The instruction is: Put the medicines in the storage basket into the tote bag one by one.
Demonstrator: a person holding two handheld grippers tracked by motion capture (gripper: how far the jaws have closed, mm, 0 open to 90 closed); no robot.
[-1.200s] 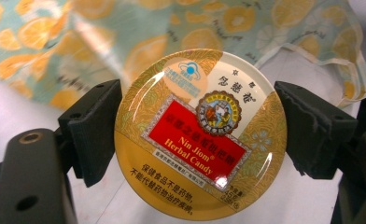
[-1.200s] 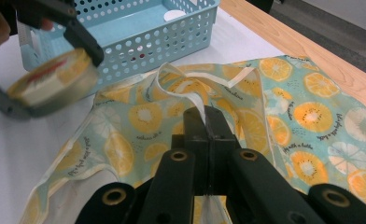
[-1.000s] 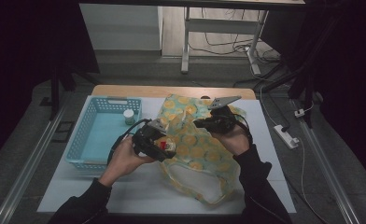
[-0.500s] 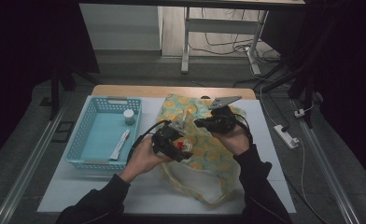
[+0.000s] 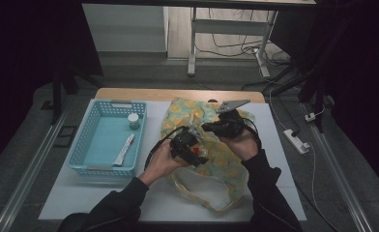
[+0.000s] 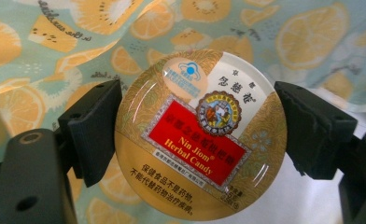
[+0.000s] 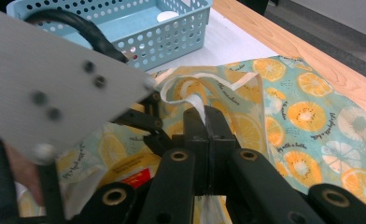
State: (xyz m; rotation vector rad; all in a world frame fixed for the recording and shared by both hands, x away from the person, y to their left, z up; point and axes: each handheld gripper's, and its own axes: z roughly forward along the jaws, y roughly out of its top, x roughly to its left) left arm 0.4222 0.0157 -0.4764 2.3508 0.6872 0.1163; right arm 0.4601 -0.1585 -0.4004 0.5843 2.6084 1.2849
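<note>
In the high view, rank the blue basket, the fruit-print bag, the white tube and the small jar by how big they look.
1. Fruit-print bag, though it lies crumpled.
2. Blue basket, close to the bag in spread.
3. White tube.
4. Small jar.

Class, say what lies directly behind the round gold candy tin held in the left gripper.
Behind the round gold candy tin lies the orange-slice patterned fabric bag, filling the background. Whatever sits straight behind the tin's face is covered by the tin.

Probably lab: framed table [image 5: 255, 193], cables [image 5: 228, 46].
</note>
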